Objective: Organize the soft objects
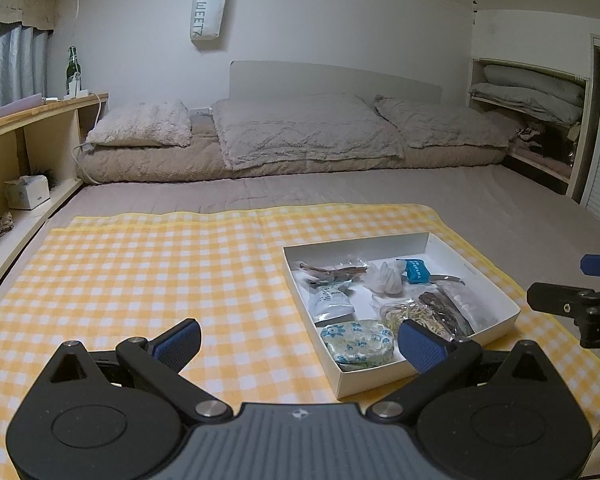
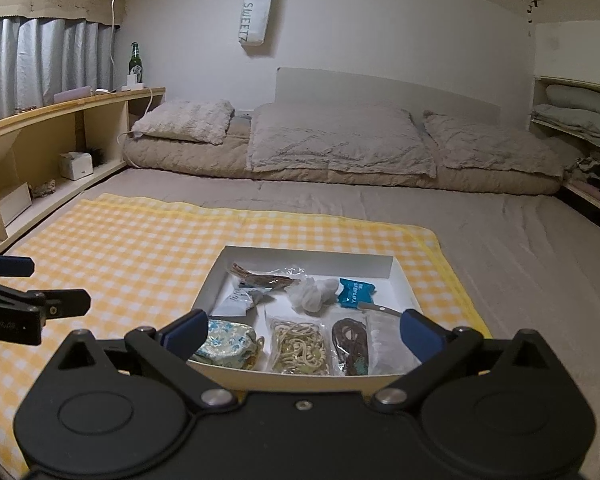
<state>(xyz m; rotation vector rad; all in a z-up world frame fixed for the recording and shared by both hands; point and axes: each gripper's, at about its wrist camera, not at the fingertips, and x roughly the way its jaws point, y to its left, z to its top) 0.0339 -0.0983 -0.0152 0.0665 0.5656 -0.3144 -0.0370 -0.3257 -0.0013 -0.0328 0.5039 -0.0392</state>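
Both tongs spread apart, left point(image 1: 300, 338), right point(image 2: 302, 330), one white box point(image 2: 400, 276), three pillows point(image 2: 336, 136).

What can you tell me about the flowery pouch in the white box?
The floral pouch is a soft, rounded fabric piece, pale cream with blue flowers, puffy and lying flat. It sits in the near left corner of the white box, against the walls there, left of a clear bag of pale bands. Neither gripper touches it. Any zip or clasp cannot be made out.
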